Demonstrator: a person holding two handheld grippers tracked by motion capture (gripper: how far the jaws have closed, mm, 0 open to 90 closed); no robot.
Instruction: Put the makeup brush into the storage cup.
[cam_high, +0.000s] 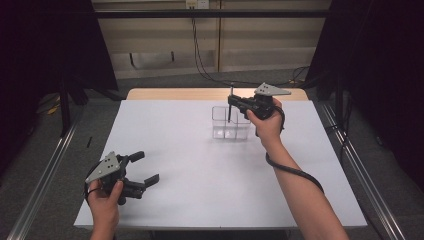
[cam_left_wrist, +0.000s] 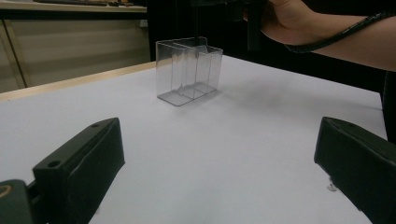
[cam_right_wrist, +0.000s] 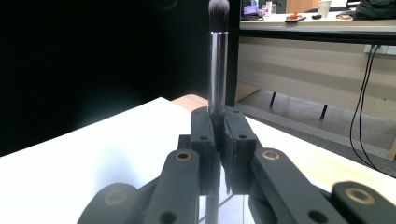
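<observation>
Brush held upright over the clear organiser

The right claw (cam_high: 233, 103) gripped a makeup brush (cam_right_wrist: 217, 70), its lower end inside the clear organiser (cam_high: 230, 123) on the tabletop (cam_high: 190, 165); the left claw (cam_high: 144, 167) gaped empty.

Clear glossy plastic organizer (cam_left_wrist: 189, 70), matt white table (cam_high: 200, 170) with bare wood far edge, brush (cam_right_wrist: 217, 60) with shiny metal ferrule and soft bristles, matt black plastic right gripper (cam_right_wrist: 218, 140).

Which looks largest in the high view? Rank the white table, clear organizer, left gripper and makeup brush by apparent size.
1. white table
2. left gripper, nearer the camera, so its lead over the organizer is unsure
3. clear organizer
4. makeup brush, a thin upright stick
</observation>
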